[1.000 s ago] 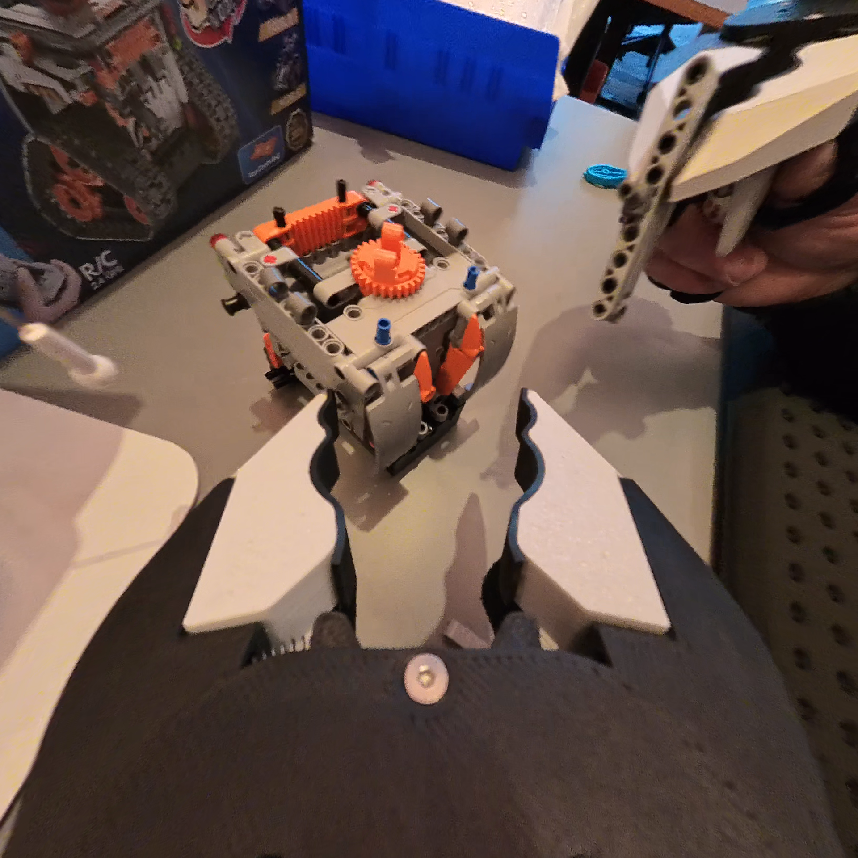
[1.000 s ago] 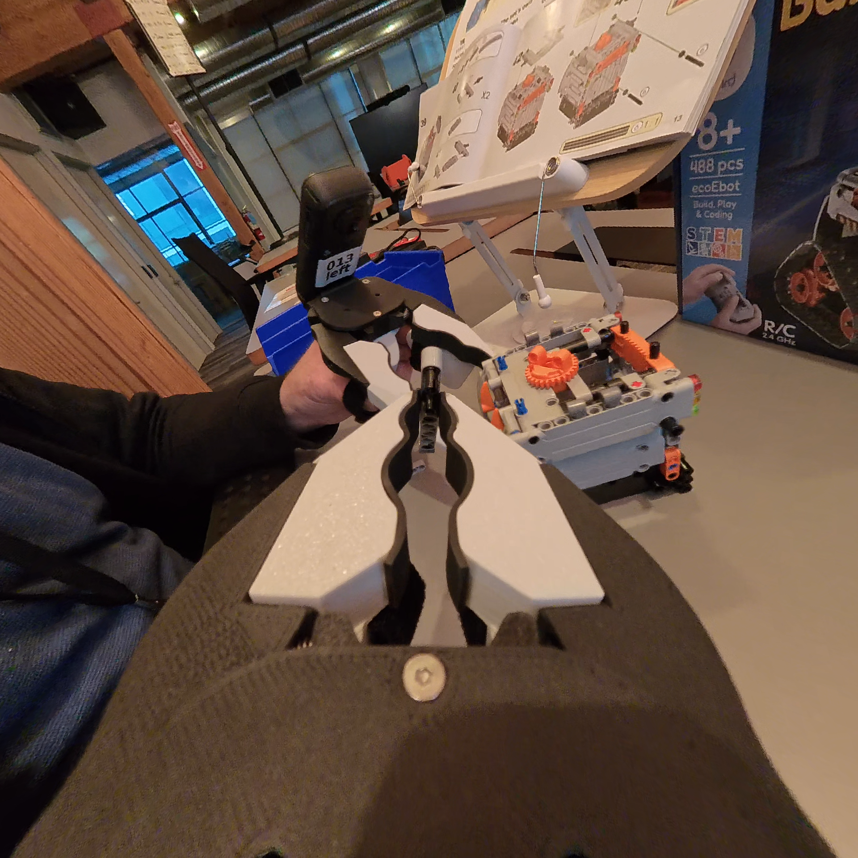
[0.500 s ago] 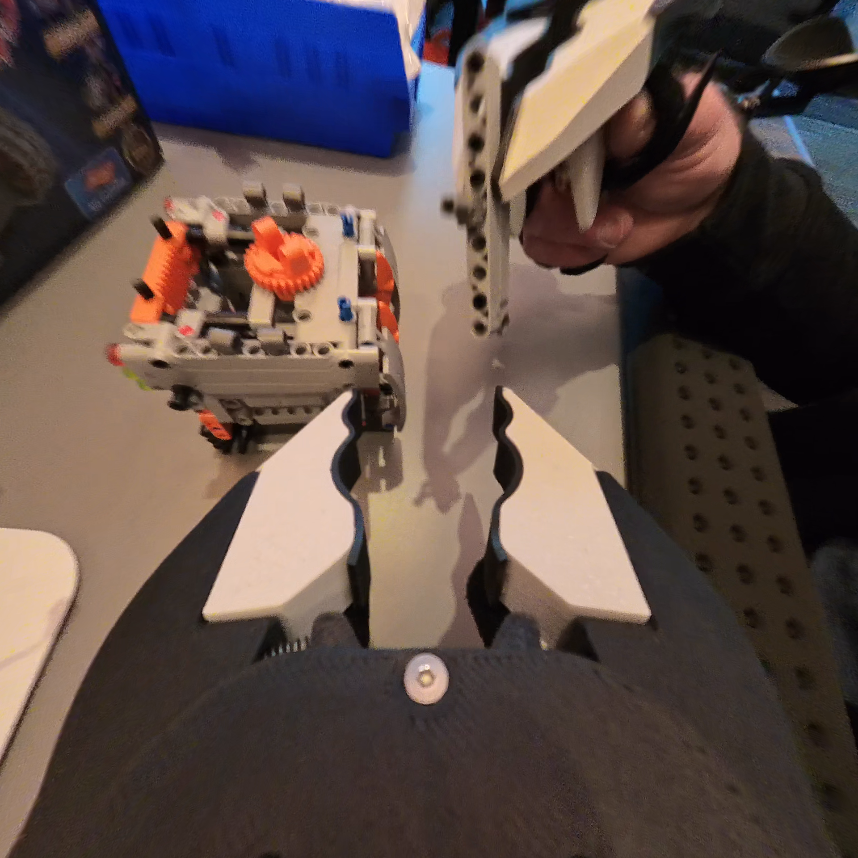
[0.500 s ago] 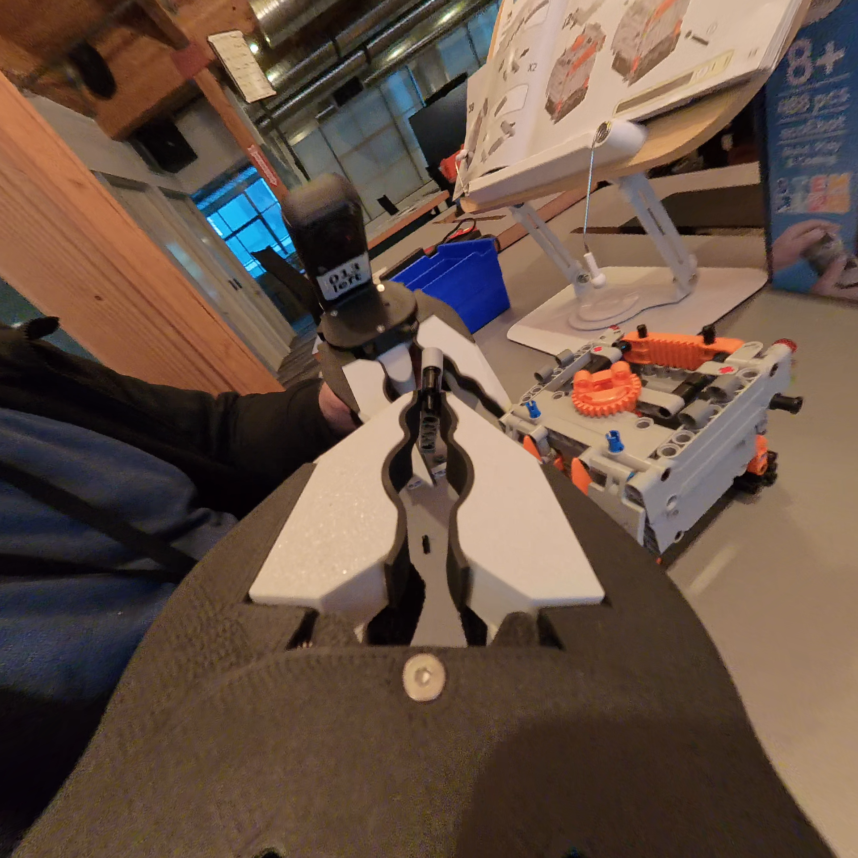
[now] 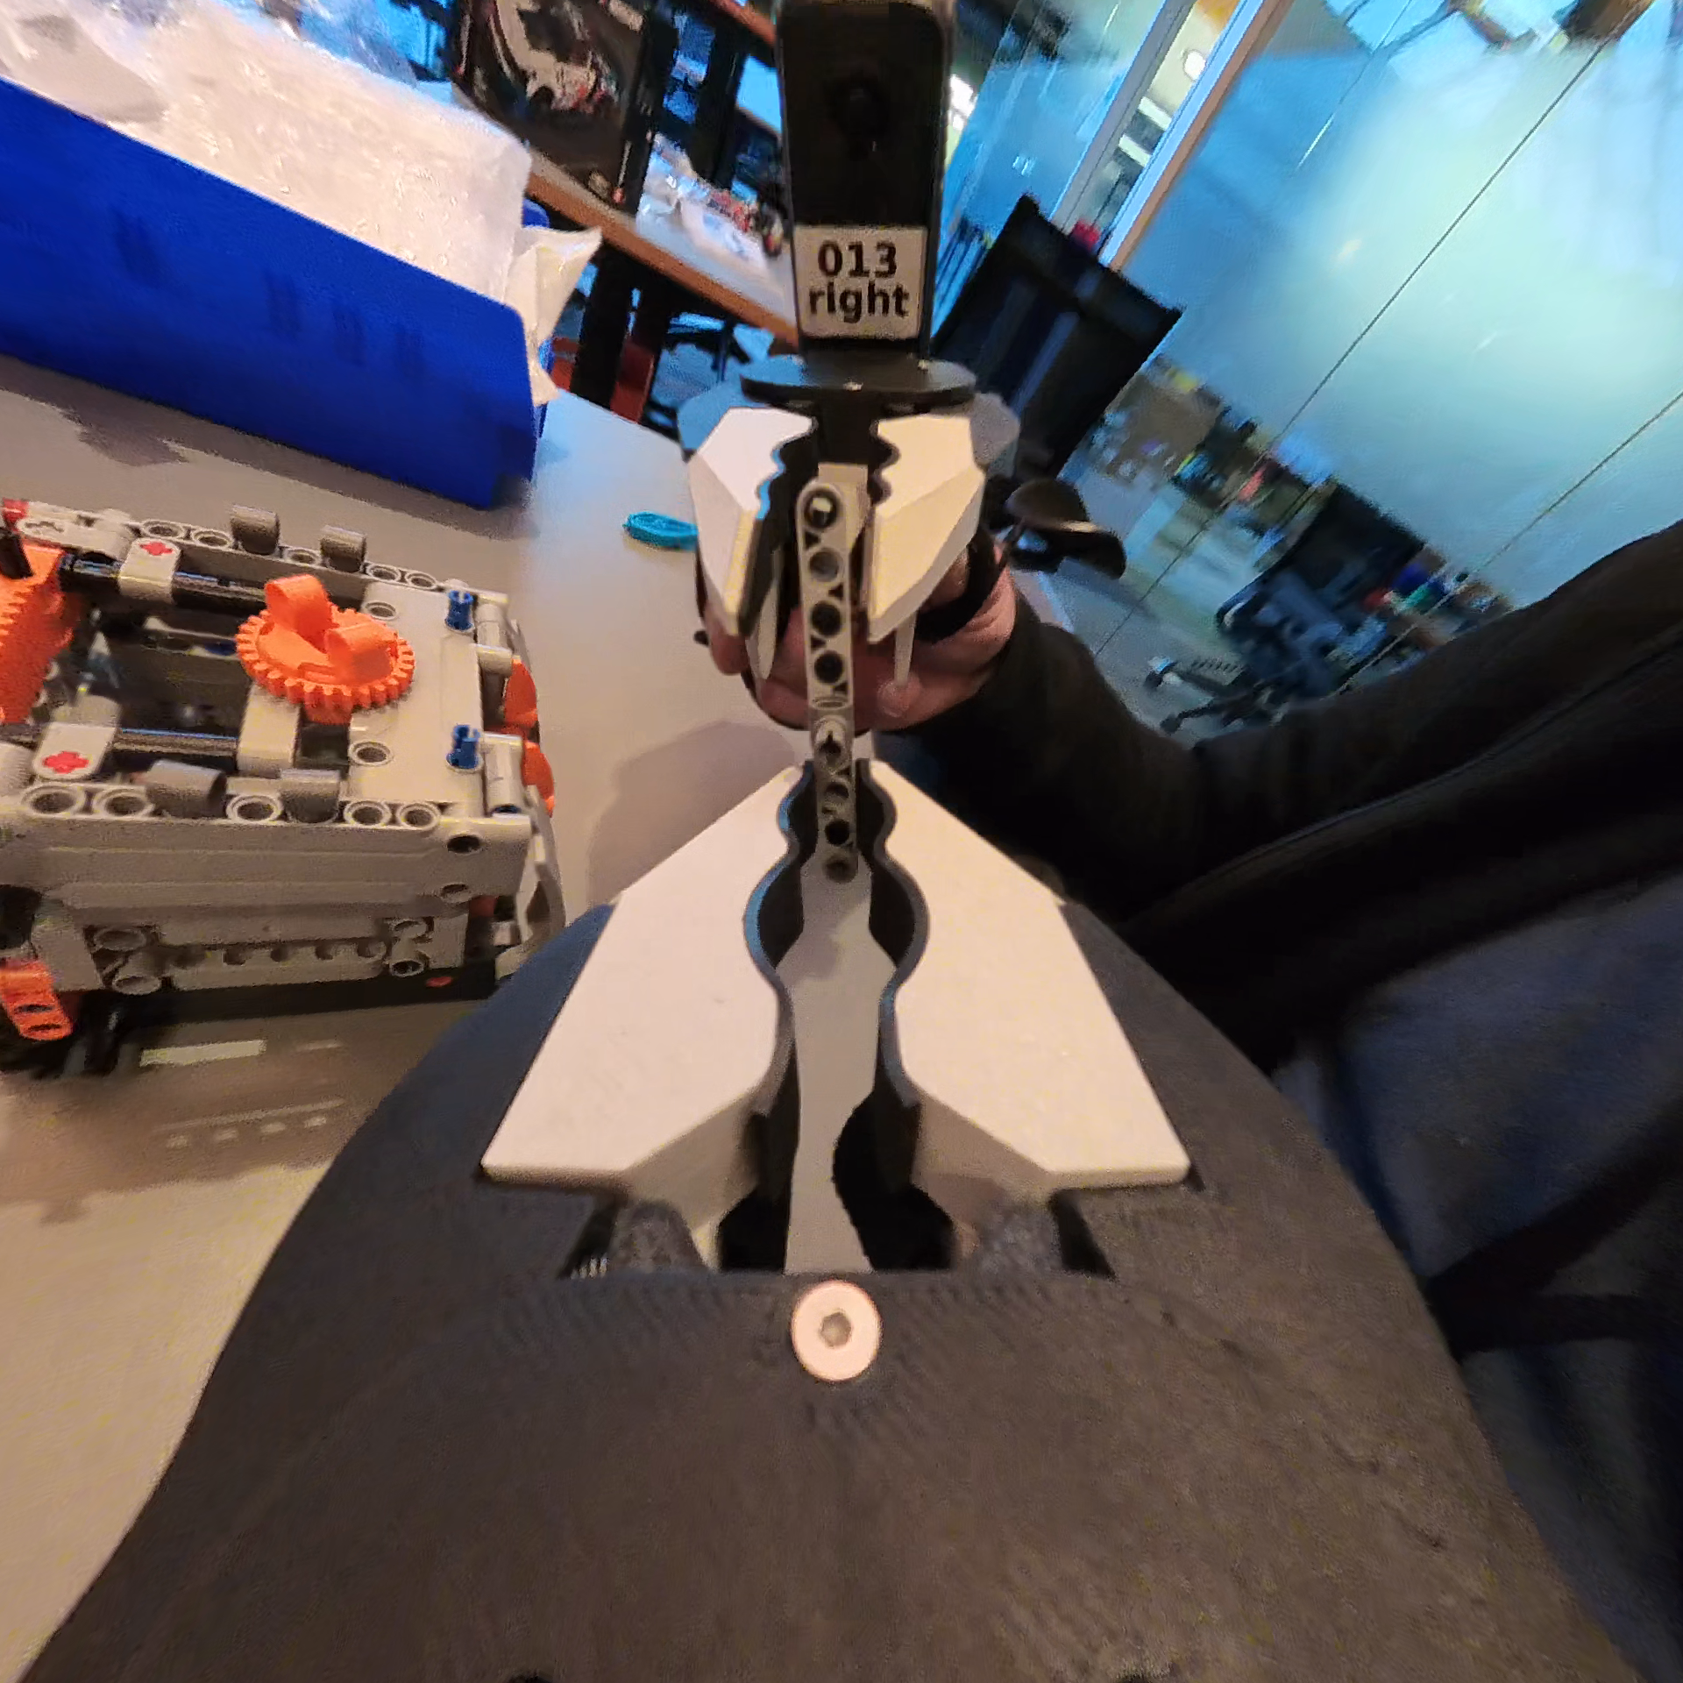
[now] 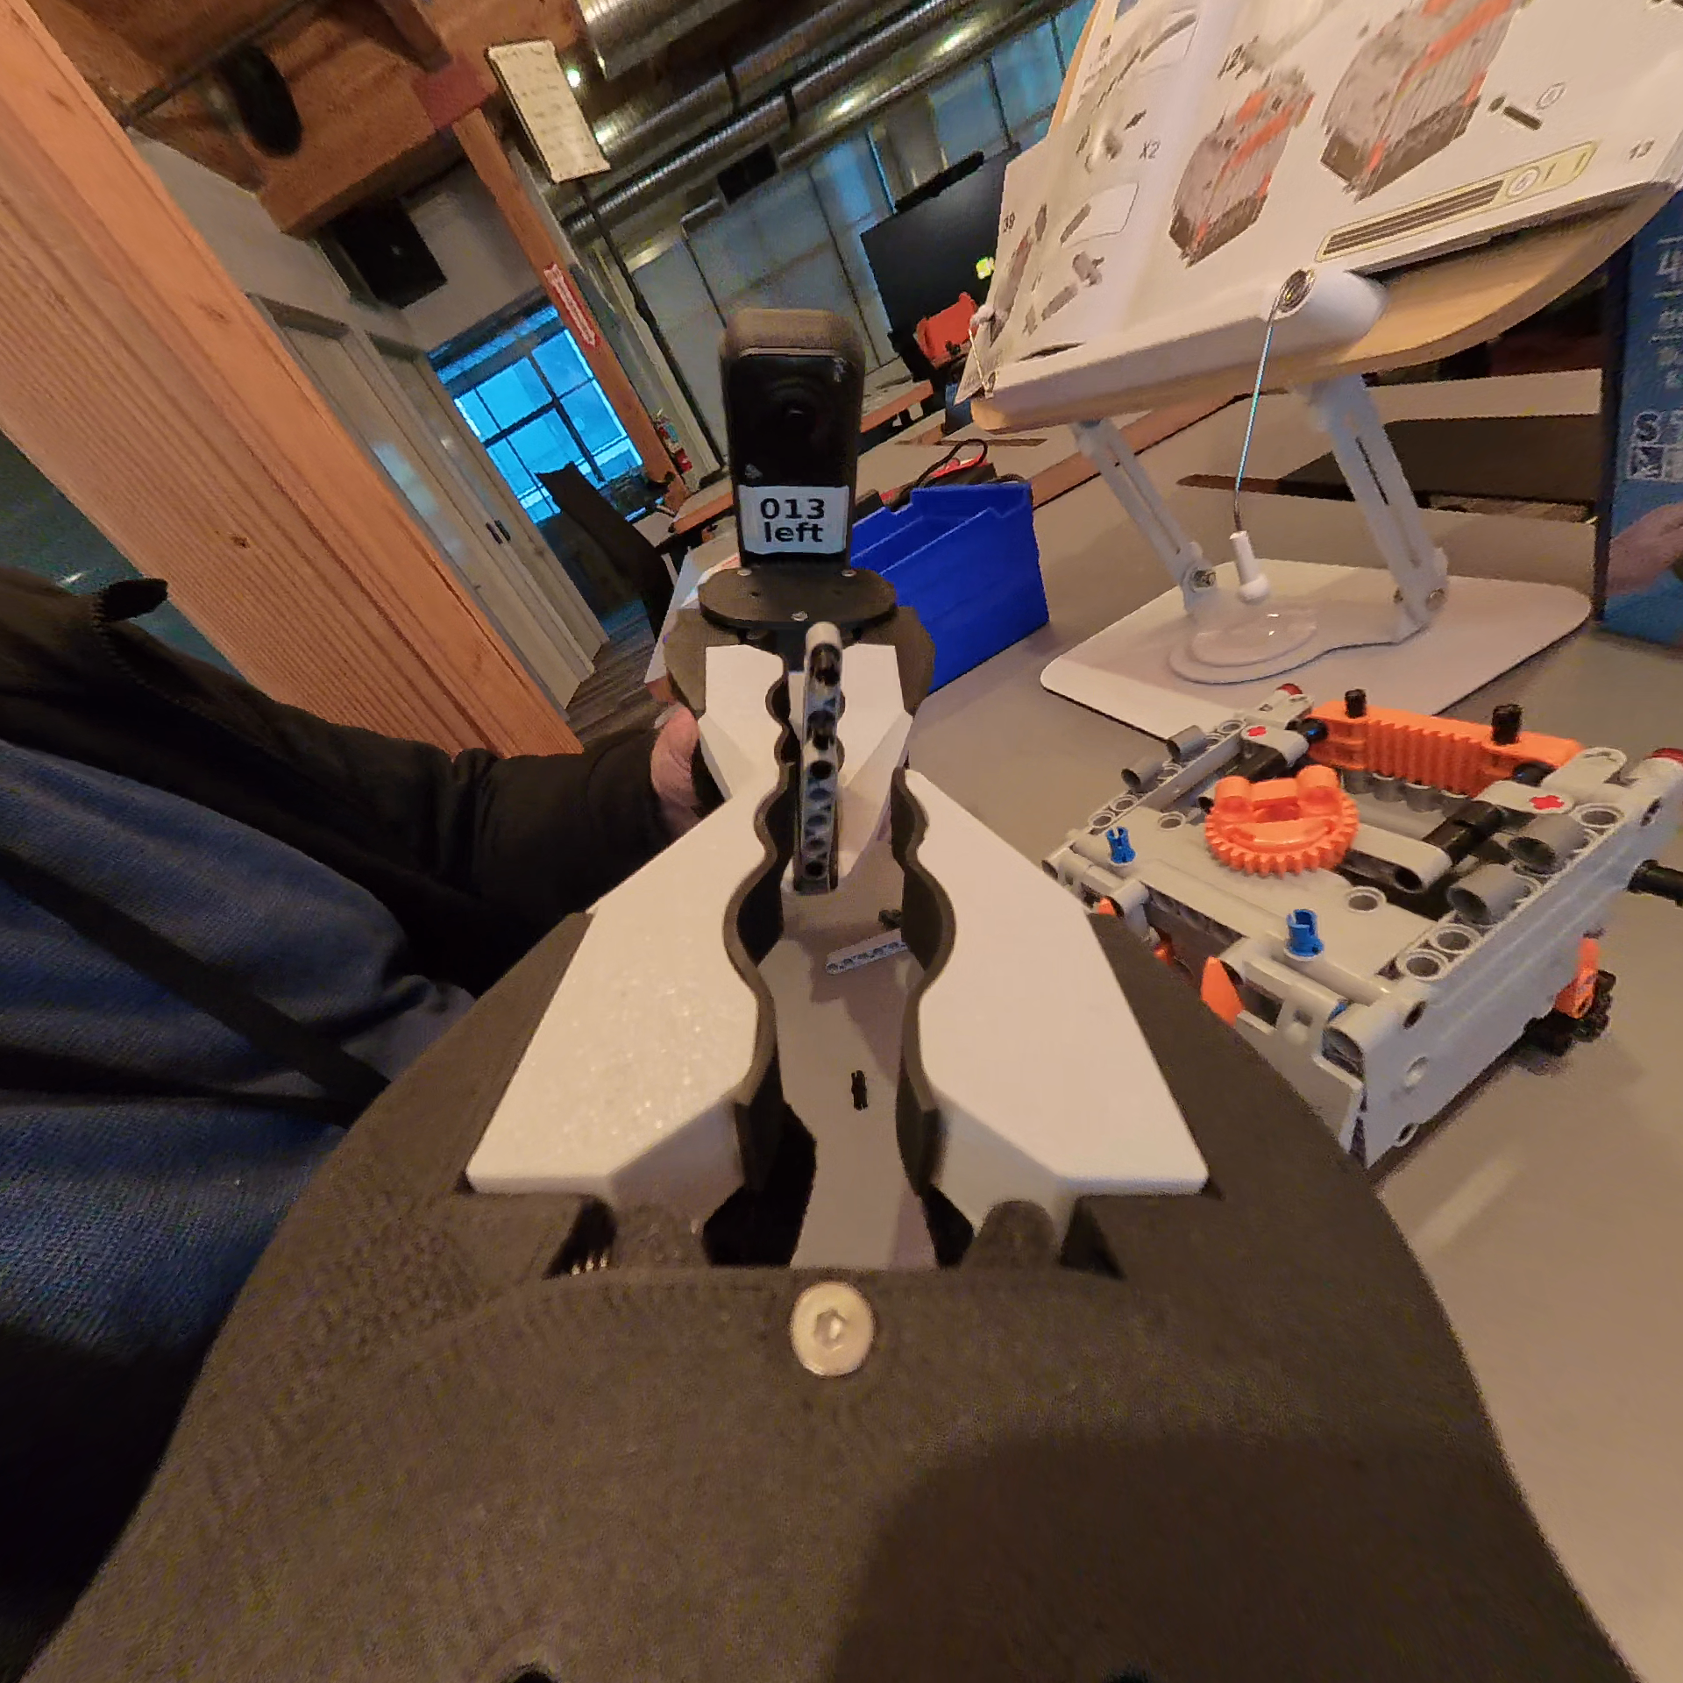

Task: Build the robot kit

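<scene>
Grey beam [image 5: 827, 637] upright-tilted, left tool [image 5: 833, 801] clamping it, right tool [image 6: 836, 820] slightly parted.

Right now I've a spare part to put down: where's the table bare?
Bare table beside the model, on the side away from the stand; also a strip between model and blue bin, save one teal piece. Crowded where the left gripper and right gripper meet at the beam: loose parts lie beneath.

One grey beam [image 5: 827, 637], one brick model [image 5: 264, 756], two blue pins [image 6: 1302, 931].
</scene>
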The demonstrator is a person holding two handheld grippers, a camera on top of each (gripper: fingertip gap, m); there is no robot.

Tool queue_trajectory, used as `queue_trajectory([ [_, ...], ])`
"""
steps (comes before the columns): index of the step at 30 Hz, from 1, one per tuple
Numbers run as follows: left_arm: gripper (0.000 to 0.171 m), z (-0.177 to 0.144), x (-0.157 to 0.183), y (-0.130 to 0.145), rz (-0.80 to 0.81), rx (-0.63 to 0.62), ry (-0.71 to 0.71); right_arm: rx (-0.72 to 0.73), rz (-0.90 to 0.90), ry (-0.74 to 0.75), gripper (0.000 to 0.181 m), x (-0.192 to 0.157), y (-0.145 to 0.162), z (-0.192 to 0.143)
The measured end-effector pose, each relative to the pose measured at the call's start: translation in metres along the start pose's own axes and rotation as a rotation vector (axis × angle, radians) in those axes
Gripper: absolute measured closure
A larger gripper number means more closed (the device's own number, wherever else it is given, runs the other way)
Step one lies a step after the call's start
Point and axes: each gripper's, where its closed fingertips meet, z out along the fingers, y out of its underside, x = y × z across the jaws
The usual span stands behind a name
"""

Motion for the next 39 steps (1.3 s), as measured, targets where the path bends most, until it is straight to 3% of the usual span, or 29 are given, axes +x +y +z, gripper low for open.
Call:
queue_trajectory([
  [12, 0.164, 0.006, -0.003, 0.005, 0.015, -0.001, -0.022, -0.088, -0.037, -0.006, 0.177, -0.005, 0.017, 0.014],
  [17, 0.134, -0.008, -0.017, 0.0, 0.157, -0.03, -0.195, -0.071, -0.012, -0.001, 0.177, -0.002, 0.013, 0.009],
  [20, 0.124, -0.014, -0.012, -0.008, 0.205, -0.01, -0.225, -0.087, -0.006, -0.006, 0.177, -0.002, 0.016, 0.01],
  [24, 0.12, -0.018, -0.014, -0.011, 0.237, 0.004, -0.262, -0.139, -0.01, -0.015, 0.176, -0.003, 0.026, 0.015],
  [28, 0.105, -0.022, -0.012, -0.016, 0.347, 0.001, -0.323, -0.16, 0.003, -0.024, 0.177, -0.003, 0.031, 0.018],
  [34, 0.086, -0.014, -0.013, -0.007, 0.573, -0.107, -0.445, -0.142, 0.027, -0.034, 0.177, -0.002, 0.029, 0.018],
  [39, 0.083, -0.013, -0.019, -0.003, 0.608, -0.136, -0.485, -0.122, 0.044, -0.048, 0.177, -0.003, 0.026, 0.016],
])
